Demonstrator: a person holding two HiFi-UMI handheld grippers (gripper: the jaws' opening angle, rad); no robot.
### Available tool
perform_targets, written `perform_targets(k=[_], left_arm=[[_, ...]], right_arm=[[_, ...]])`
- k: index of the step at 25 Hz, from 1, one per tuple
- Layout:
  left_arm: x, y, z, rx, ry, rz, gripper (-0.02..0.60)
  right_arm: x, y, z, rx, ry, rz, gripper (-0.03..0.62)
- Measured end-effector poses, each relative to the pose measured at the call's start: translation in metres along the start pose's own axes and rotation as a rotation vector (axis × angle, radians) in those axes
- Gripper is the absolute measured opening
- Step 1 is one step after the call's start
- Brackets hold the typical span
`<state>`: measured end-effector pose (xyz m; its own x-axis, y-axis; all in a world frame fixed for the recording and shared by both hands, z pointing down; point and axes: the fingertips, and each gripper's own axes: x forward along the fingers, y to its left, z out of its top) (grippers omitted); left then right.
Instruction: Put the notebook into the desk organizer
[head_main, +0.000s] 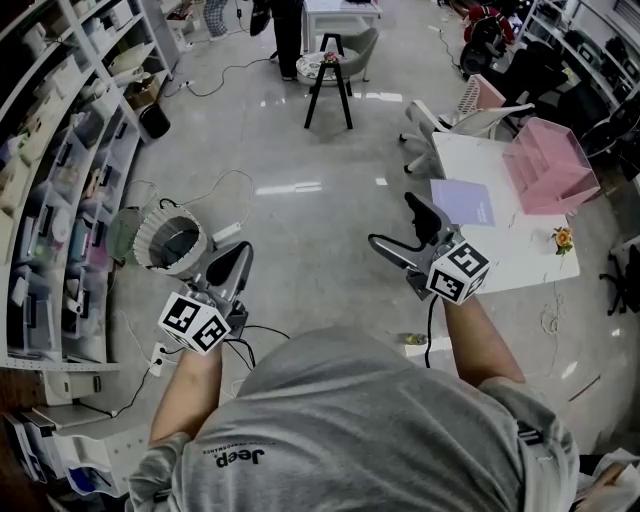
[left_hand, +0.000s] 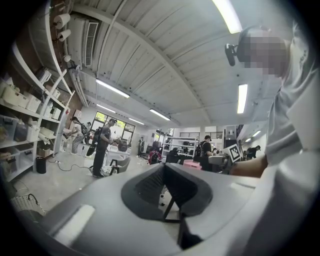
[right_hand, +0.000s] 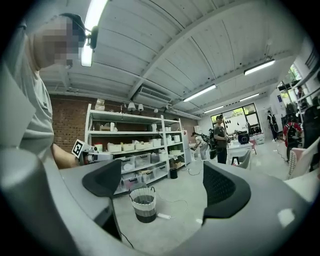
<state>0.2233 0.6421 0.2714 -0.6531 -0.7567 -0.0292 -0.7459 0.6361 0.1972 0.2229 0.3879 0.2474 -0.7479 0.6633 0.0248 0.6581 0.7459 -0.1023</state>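
Observation:
A lavender notebook (head_main: 463, 201) lies flat on the white table (head_main: 520, 255) at the right. Behind it on the same table stands the pink desk organizer (head_main: 548, 165), tilted. My right gripper (head_main: 396, 224) hangs over the floor just left of the table's edge, apart from the notebook. It is open, with nothing between its fingers (right_hand: 226, 189). My left gripper (head_main: 233, 262) is held over the floor at the lower left, shut and empty, and its closed pads (left_hand: 165, 175) point into the room.
A woven basket (head_main: 172, 240) stands on the floor beside the left gripper, with cables and a power strip (head_main: 158, 358) around it. Shelving (head_main: 60, 170) lines the left wall. A black stool (head_main: 330, 85) and a white chair (head_main: 470, 120) stand farther off. A small flower (head_main: 563, 238) lies on the table.

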Motion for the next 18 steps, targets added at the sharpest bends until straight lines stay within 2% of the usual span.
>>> perform_targets(k=[2, 6, 18], left_arm=[[0.005, -0.004, 0.002, 0.005, -0.006, -0.002, 0.058], [0.020, -0.019, 0.004, 0.012, -0.013, 0.013, 0.058], [0.078, -0.079, -0.011, 0.008, -0.029, 0.044, 0.058]], right_arm=[[-0.002, -0.006, 0.001, -0.003, 0.003, -0.004, 0.511], [-0.016, -0.025, 0.003, 0.001, 0.007, -0.007, 0.539], [-0.063, -0.090, 0.008, 0.012, 0.012, 0.027, 0.541]])
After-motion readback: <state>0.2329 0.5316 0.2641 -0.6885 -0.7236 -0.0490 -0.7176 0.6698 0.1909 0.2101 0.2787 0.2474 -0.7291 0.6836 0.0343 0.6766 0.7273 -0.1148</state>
